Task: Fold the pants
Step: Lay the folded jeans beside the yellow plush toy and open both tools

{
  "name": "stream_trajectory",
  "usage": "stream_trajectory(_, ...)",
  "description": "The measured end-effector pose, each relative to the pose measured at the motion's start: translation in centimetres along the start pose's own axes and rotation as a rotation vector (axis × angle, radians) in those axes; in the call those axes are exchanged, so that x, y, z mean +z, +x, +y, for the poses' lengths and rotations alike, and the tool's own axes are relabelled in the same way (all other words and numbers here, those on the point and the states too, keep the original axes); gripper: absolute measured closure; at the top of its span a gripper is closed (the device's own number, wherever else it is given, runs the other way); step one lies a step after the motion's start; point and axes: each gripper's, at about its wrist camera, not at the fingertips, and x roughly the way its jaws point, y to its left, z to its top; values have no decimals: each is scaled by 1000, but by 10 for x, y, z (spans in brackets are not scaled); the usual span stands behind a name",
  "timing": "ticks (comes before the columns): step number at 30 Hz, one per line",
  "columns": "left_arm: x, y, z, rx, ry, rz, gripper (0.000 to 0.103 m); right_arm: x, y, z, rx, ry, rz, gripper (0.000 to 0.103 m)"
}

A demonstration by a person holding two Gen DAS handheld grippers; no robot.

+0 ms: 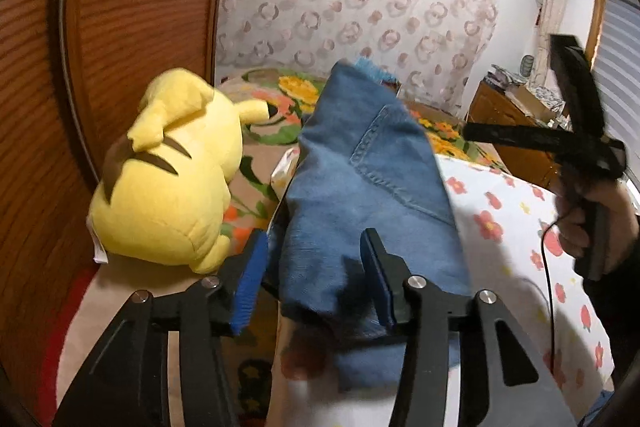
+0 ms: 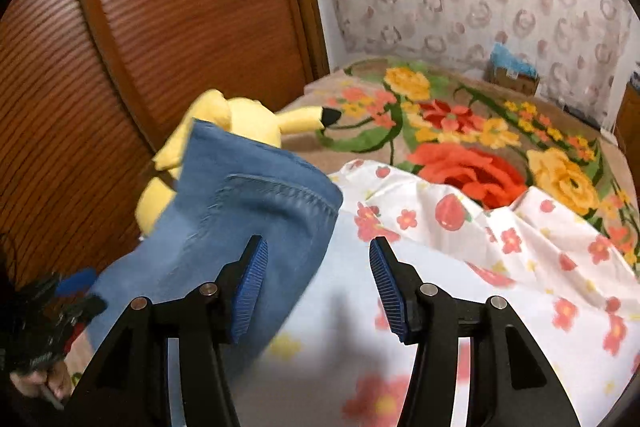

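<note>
Pants (image 1: 360, 183): folded to a compact denim bundle on the bed's flowered sheet (image 2: 520, 267) beside a yellow plush (image 1: 168, 179); we hold both left gripper (image 1: 316, 279) and right gripper (image 2: 318, 279) released, folding apparently nearly complete.

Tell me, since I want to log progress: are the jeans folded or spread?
Folded: the jeans lie as a compact bundle, back pocket up.

Blue denim pants (image 1: 360, 179) lie bunched between the left gripper (image 1: 314, 281)'s spread jaws, beside a yellow plush toy (image 1: 168, 179) on the floral bedsheet (image 1: 520, 227).
</note>
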Motion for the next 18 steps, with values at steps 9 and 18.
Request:
stream_trajectory(9,0,-58,-46,-26,89,-98,21,-76,-127,13,-10,2,-134,48)
stream_trajectory(18,-10,-106,-108,-62,196,-156,20,-153,-214,16,-76,44,-213,48)
